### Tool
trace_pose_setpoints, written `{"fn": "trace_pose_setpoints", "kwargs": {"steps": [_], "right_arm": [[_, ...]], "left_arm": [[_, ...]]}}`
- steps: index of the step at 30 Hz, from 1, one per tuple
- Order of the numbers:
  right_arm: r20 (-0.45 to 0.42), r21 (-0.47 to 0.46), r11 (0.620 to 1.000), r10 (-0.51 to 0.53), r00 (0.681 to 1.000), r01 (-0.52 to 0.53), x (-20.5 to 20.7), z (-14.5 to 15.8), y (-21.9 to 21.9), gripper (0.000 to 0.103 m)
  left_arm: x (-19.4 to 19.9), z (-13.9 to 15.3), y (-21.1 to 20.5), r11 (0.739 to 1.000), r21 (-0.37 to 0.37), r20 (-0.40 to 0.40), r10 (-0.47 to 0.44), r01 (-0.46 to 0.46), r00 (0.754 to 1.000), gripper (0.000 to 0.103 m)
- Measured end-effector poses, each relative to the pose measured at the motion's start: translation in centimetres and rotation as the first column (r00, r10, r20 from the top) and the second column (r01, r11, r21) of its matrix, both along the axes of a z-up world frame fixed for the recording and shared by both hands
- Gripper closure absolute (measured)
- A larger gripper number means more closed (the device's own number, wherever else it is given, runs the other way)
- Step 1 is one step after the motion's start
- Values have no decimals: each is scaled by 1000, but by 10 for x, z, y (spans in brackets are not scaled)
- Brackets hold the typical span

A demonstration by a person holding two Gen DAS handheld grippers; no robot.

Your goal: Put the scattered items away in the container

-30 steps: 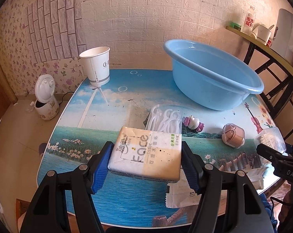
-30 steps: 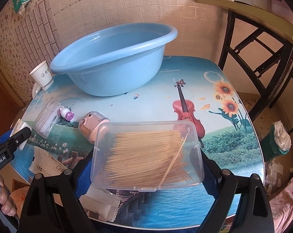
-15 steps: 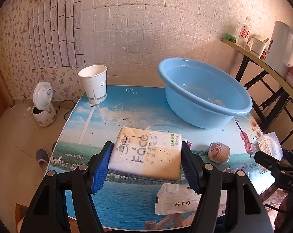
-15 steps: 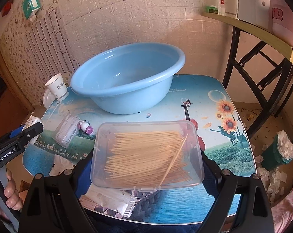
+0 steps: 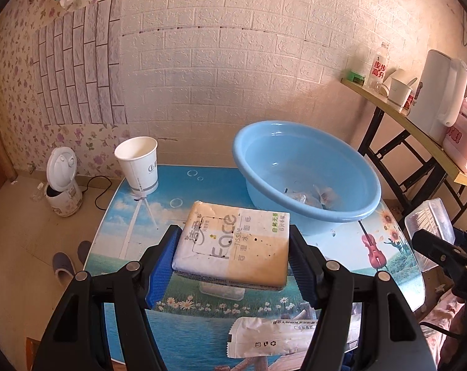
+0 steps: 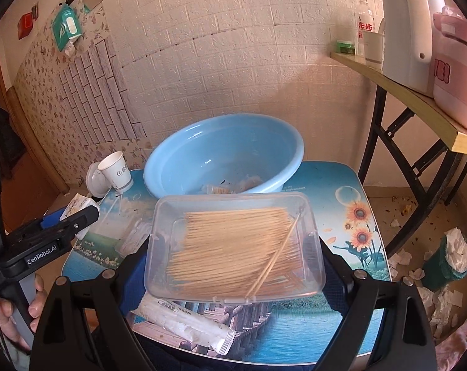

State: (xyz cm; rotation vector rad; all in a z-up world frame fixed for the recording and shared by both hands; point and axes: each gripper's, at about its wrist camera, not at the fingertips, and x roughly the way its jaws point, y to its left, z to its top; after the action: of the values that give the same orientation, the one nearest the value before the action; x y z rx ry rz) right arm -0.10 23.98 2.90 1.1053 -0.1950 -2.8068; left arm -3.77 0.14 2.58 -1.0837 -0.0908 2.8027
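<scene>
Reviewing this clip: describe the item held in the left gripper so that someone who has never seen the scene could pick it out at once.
Start at the big blue basin at the back of the picture-printed table. In front of it, lifted above the table, the left gripper clamps a flat rectangular tissue pack. Its white and tan wrapper printed "Face" distinguishes it from the clear toothpick box in the right gripper.

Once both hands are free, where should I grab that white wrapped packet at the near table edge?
Take the white packet across its narrow width at mid-length, coming straight down. It lies flat and long along the table's near edge; its crimped ends look too floppy to hold.
</scene>
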Motion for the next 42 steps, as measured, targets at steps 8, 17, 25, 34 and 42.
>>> {"fn": "trace_pose_setpoints", "kwargs": {"steps": [8, 17, 25, 34, 42], "right_arm": [[-8, -12, 1000, 21, 1000, -21, -24, 15, 1, 10], [9, 9, 998, 59, 998, -59, -61, 18, 4, 10], [35, 6, 998, 62, 997, -62, -91, 7, 12, 10], [51, 1, 999, 53, 997, -53, -112, -9, 17, 10], [61, -20, 998, 58, 996, -57, -123, -20, 25, 10]], "left_arm": [[-19, 18, 21, 999, 7, -25, -37, 37, 999, 38], [-54, 22, 46, 996, -1, -21, -88, 88, 996, 38], [-85, 6, 63, 994, -7, 17, -113, 113, 993, 38], [-103, -14, 75, 992, -31, 47, -124, 125, 991, 38], [-115, -25, 86, 988, -44, 60, -146, 149, 987, 38]]}}
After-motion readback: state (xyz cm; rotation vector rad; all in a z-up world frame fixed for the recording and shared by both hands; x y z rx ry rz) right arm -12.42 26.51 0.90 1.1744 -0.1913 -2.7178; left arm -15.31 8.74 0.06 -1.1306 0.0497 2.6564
